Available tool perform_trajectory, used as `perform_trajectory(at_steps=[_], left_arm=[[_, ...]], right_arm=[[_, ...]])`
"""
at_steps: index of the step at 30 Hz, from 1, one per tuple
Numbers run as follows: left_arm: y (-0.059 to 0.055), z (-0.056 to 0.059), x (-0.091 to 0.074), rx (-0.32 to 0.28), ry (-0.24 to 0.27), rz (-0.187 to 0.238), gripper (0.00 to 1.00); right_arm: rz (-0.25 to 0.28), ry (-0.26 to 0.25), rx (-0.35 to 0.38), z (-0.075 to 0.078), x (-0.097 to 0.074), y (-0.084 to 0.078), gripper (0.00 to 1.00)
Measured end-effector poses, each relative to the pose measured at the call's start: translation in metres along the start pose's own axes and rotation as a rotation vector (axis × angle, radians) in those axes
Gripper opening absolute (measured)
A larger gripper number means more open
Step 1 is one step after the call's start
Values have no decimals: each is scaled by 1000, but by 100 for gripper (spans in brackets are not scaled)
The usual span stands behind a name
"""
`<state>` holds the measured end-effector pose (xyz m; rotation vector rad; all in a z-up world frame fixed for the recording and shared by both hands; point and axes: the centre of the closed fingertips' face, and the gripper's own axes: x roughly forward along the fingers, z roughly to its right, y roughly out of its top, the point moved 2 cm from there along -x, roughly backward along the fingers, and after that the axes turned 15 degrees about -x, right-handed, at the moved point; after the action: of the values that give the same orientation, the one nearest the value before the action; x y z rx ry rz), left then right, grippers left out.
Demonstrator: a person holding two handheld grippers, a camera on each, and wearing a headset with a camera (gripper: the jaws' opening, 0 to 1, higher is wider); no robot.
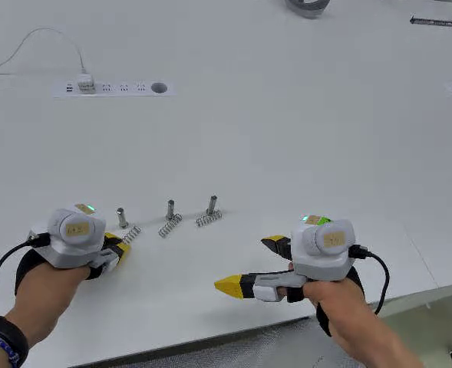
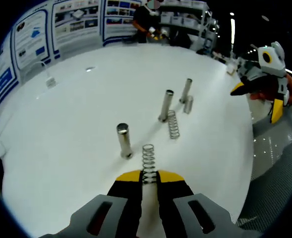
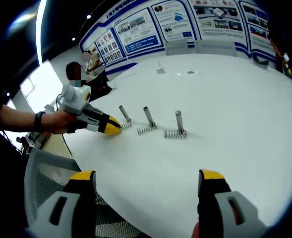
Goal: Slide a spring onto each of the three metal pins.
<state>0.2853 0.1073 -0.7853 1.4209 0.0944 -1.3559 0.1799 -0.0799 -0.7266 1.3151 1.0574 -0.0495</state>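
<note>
1. The left gripper [image 2: 148, 176] has its jaws clamped on the near end of the nearest spring [image 2: 148, 157], which lies flat with its long axis straight ahead.
2. The nearest pin [image 2: 123, 140] stands upright just left of it.
3. The right gripper [image 3: 146, 176] has its jaws wide apart and empty, well apart from the pins.
</note>
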Motion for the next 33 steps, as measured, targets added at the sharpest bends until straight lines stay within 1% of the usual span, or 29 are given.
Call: perform_trajectory(at_steps=[7, 9, 12, 14, 16, 20, 24, 28, 30, 33], left_arm=[[0, -3, 3, 16, 11, 2, 11], [-1, -3, 4, 37, 20, 3, 11], [-1, -1, 2, 36, 26, 2, 11], [-1, -3, 2, 32, 28, 1, 10], [-2, -2, 2, 16, 27, -1, 10], [-3, -1, 1, 6, 27, 3, 10], [-2, 1, -6, -13, 18, 11, 10], [3, 6, -15, -9, 12, 26, 10], [4, 6, -16, -8, 8, 33, 10], [6, 9, -23, -12, -1, 46, 10]], right_arm=[[1, -2, 1, 0, -1, 0, 86], [2, -3, 2, 0, -2, -1, 86], [2, -4, 3, 1, -2, -1, 86], [1, -5, 2, 1, -2, -1, 86], [2, -6, 2, 1, -3, -1, 86], [7, -8, 2, 2, -4, 0, 86], [9, -6, 2, 1, -3, 0, 85], [13, -2, 2, 0, -2, 2, 85], [15, 0, 0, 0, -1, 3, 85], [17, 5, -6, -1, 1, 5, 84]])
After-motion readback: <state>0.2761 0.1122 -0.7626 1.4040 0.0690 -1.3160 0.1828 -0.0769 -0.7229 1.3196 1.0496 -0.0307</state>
